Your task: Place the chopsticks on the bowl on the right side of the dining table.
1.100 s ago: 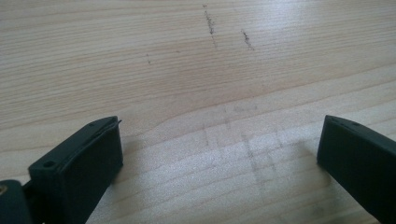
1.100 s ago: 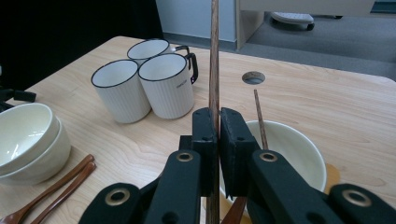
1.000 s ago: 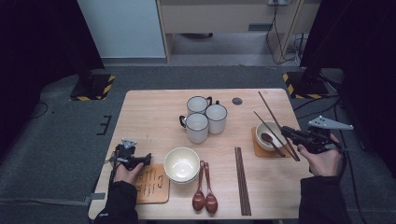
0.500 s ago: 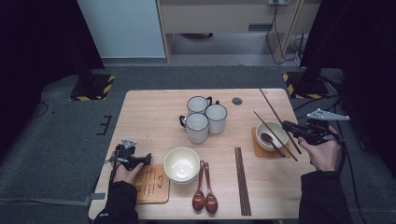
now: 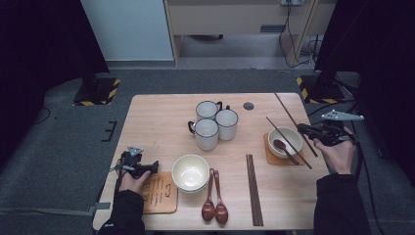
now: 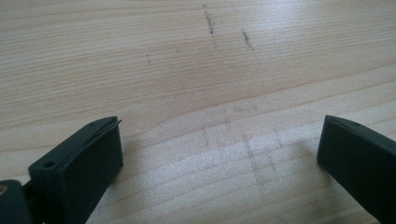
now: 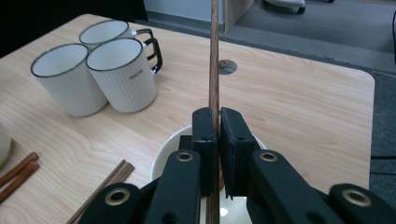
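Note:
My right gripper (image 5: 301, 129) (image 7: 218, 112) is shut on a brown chopstick (image 5: 286, 110) (image 7: 214, 56) at the table's right side. The stick runs between its jaws, pointing toward the far edge. Just below the jaws sits a small white bowl (image 5: 285, 142) (image 7: 163, 154) on a wooden coaster (image 5: 274, 157), with a brown spoon (image 5: 281, 145) inside. A second chopstick (image 5: 293, 149) slants across that bowl. At the near left my left gripper (image 5: 154, 167) (image 6: 219, 126) is open, its jaws wide apart over bare wood with nothing between them.
Three white mugs (image 5: 215, 125) (image 7: 121, 74) cluster at the table's middle. A larger cream bowl (image 5: 191, 172), two brown spoons (image 5: 214, 196) and a pair of chopsticks (image 5: 253, 188) lie near the front. A wooden coaster (image 5: 157, 193) sits beside the left hand.
The right hand has carried the chopstick a little toward the far side of the table, above the small bowl. The left hand has stayed put.

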Available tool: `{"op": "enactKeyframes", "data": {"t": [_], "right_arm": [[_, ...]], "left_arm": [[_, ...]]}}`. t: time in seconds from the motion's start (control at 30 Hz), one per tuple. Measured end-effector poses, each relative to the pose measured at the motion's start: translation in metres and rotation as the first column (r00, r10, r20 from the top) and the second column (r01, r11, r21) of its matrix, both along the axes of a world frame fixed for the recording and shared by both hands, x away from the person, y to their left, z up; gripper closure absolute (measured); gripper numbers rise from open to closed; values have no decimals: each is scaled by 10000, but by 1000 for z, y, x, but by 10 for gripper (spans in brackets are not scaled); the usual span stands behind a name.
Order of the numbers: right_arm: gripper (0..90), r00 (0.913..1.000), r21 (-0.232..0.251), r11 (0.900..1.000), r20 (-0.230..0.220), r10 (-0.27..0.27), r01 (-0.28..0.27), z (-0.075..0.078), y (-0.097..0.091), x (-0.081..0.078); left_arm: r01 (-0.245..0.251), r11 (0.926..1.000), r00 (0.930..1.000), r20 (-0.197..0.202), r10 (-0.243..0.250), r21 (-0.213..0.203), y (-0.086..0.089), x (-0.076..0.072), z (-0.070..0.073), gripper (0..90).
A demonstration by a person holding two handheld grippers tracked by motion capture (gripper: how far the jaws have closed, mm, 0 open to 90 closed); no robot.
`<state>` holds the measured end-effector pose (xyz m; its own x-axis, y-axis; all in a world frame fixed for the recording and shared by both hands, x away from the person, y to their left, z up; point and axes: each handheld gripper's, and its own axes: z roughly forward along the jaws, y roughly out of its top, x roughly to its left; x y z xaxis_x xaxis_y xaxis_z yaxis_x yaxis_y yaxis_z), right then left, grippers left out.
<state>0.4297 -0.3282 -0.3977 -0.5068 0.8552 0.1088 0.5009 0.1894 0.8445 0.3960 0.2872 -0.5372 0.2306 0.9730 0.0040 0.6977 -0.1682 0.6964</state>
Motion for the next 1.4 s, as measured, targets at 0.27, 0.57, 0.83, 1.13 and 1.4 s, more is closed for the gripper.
{"op": "enactKeyframes", "data": {"t": [0.27,0.57,0.83,1.13,1.4], "right_arm": [[851,9995,-153,9998,-271,-131,127,-12,-10,4],[851,9985,-402,9991,-511,-182,162,-22,-13,5],[851,9964,-764,9969,-799,-271,210,-29,-13,6],[851,9930,-1168,9931,-1167,-181,44,-42,-7,10],[851,9888,-1403,9901,-1481,-166,-44,-51,-1,12]], "left_arm": [[-7,10000,10000,6,7,-7,0,0,0,0],[-1,10000,10000,2,1,-2,0,0,0,0],[-2,10000,10000,1,2,-1,0,0,0,0],[0,10000,10000,1,0,-1,0,0,0,0],[0,10000,10000,0,0,0,0,0,0,0]]}}
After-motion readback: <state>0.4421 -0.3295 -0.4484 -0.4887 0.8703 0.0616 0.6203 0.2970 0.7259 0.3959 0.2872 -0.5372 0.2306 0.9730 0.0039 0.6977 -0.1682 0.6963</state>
